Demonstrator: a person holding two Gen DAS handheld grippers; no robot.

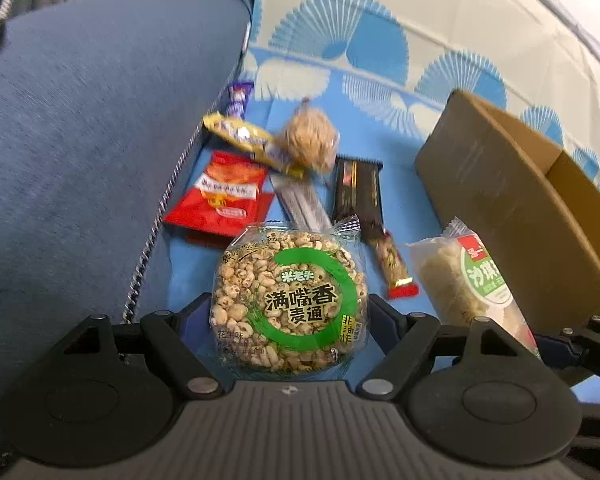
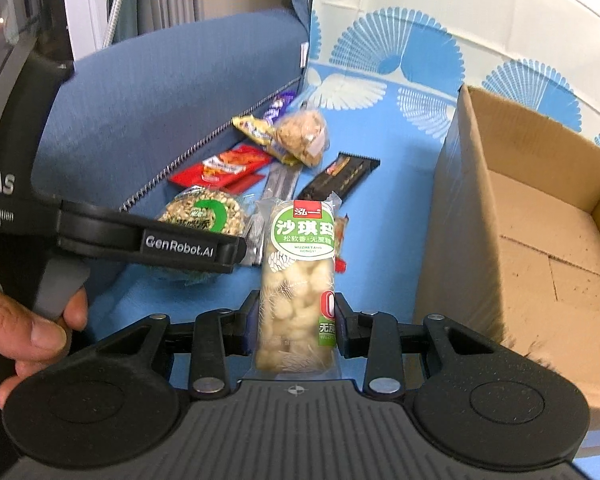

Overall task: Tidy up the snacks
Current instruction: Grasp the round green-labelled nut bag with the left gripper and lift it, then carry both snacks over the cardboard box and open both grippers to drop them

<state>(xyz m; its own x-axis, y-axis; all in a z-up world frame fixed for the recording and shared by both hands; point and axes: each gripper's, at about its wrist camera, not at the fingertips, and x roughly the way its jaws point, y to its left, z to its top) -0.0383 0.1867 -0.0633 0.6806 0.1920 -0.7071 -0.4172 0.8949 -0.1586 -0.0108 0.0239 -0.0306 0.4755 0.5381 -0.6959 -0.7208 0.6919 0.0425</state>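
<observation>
We've got two grippers over a blue cloth [image 1: 388, 148] w/ white fan prints, snacks scattered on it. Left gripper [image 1: 290, 312] has its fingers spread wide around a round puffed-grain cake [image 1: 290, 300] in clear wrap w/ a green ring label; the pads sit right at the pack's edges on both sides, and we can't tell for sure if they're pressing or just touching. Right gripper [image 2: 296, 316] has its fingers closed partway, clamped on the lower end of a long rice-crispy bar [image 2: 298, 276] w/ green label, which sticks out fwd from between the pads, just left of the cardboard box [image 2: 540, 208]. The box is open at the top, and what we see of its inside is bare. In the right wrist view, a hand [image 2: 32, 332] grips the left tool's handle at the left edge. Still on the cloth beyond the held packs: a red packet [image 1: 220, 196], a silver stick pack [image 1: 300, 204], a dark bar [image 1: 358, 192], a small nut bar [image 1: 392, 268] w/ red ends, a yellow wrapper [image 1: 248, 136], a bagged brown cookie [image 1: 312, 140] and a purple wrapper [image 1: 238, 100]. A blue cushion [image 1: 80, 140] w/ a zipper edge borders the pile on the left.
</observation>
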